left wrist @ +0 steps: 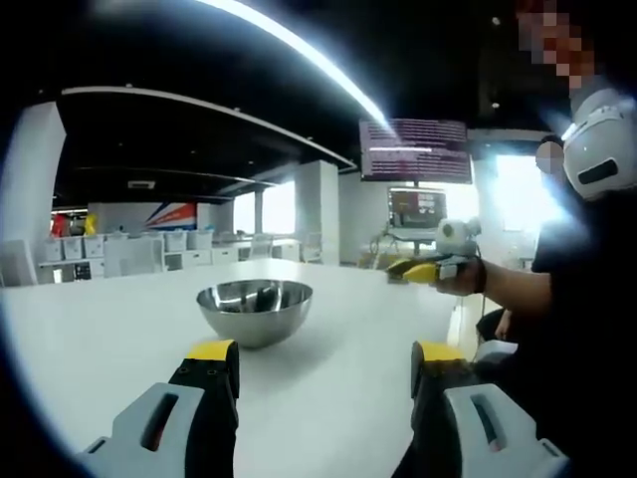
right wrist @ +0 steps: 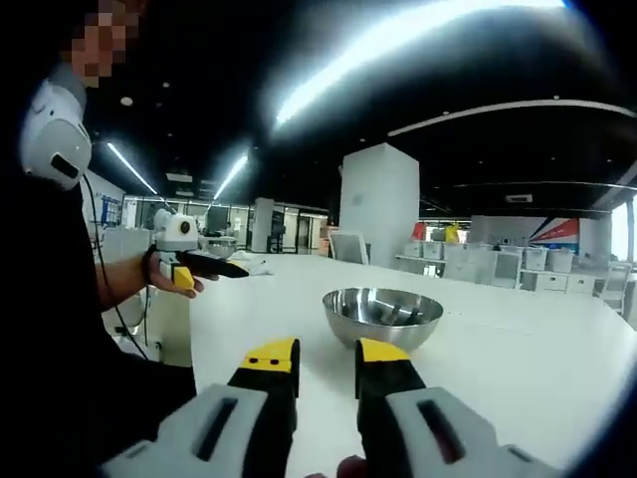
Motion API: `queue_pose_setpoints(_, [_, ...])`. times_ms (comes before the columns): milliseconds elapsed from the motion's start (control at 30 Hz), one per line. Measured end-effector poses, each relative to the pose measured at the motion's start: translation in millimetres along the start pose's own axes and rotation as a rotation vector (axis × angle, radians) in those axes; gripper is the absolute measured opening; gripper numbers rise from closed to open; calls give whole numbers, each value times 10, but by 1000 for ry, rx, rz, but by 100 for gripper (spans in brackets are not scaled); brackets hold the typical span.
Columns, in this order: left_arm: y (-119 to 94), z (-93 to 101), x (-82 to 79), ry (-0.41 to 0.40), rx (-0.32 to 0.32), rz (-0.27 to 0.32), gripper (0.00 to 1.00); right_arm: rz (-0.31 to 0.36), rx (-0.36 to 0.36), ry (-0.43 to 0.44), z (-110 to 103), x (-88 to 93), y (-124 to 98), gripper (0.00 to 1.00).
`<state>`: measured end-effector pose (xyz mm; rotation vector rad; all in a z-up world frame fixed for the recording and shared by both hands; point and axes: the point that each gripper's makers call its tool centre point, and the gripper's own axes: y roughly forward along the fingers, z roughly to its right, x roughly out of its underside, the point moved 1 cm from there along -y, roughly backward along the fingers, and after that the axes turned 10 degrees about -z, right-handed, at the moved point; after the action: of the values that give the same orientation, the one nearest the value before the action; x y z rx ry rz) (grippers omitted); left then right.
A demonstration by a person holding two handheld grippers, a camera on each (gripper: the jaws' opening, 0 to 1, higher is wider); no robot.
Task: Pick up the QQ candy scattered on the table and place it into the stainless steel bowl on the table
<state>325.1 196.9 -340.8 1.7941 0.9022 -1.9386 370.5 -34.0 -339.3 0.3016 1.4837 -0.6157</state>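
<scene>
I can't make out any QQ candy on the table (left wrist: 90,329) from either view, so I judge the first job is tilting both cameras down to find it. The stainless steel bowl (left wrist: 255,309) sits ahead, upright; whether it holds anything I cannot tell. My left gripper (left wrist: 323,368) has its jaws spread wide, empty; my right gripper (right wrist: 326,366) is narrowly parted, also empty.

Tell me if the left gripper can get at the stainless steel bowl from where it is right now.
Probably yes. The shiny round stainless steel bowl sits on the white table just ahead of the left gripper, whose fingers stand apart with bare tabletop between them and the bowl.
</scene>
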Motion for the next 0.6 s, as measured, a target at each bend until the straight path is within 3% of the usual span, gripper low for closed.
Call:
queue_pose_setpoints(233, [42, -102, 26, -4, 8, 4, 73, -1, -29, 5, 19, 27, 129, 31])
queue_pose_setpoints(367, [128, -275, -27, -21, 11, 46, 81, -6, -50, -2, 74, 27, 237, 43])
queue_pose_setpoints(600, [392, -534, -49, -9, 21, 53, 95, -29, -83, 8, 321, 70, 500, 59])
